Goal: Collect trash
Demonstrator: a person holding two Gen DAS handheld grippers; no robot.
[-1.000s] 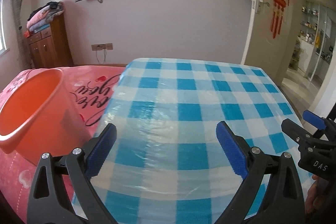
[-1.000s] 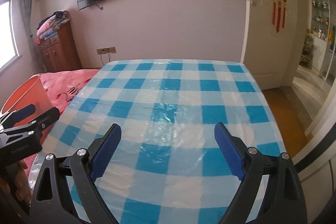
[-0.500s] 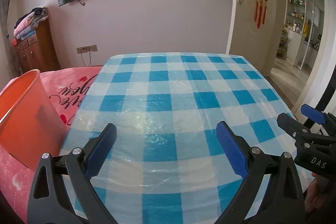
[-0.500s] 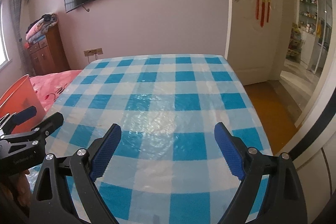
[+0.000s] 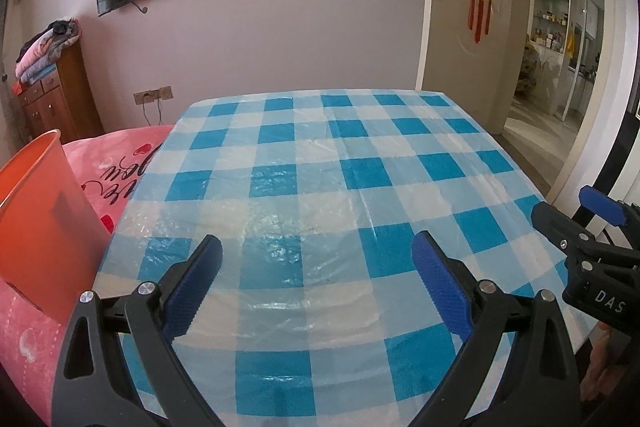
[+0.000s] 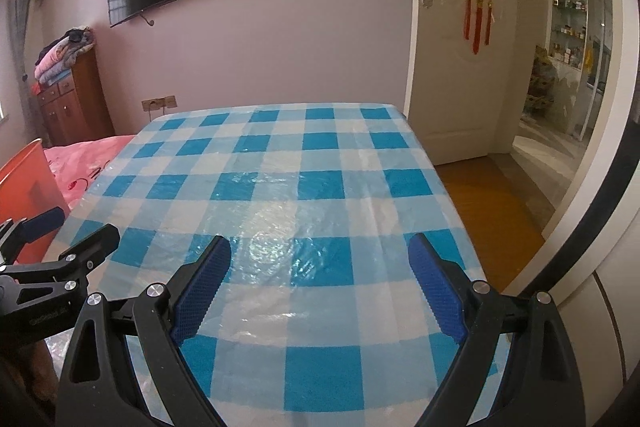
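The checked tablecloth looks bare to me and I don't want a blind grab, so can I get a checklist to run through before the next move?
1. Left tongs free to grasp: ok, open, nothing between them.
2. Right tongs free to grasp: ok, open and empty.
3. Trash located: not ok, no trash shows on the blue checked tablecloth in either wrist view.
4. Bin located: ok, the orange bucket stands on the pink bedspread left of the table.
5. Bucket contents: cannot tell, its inside is out of view.
6. Tongs apart from each other: ok, the right one sits at the left view's right edge, with a gap.
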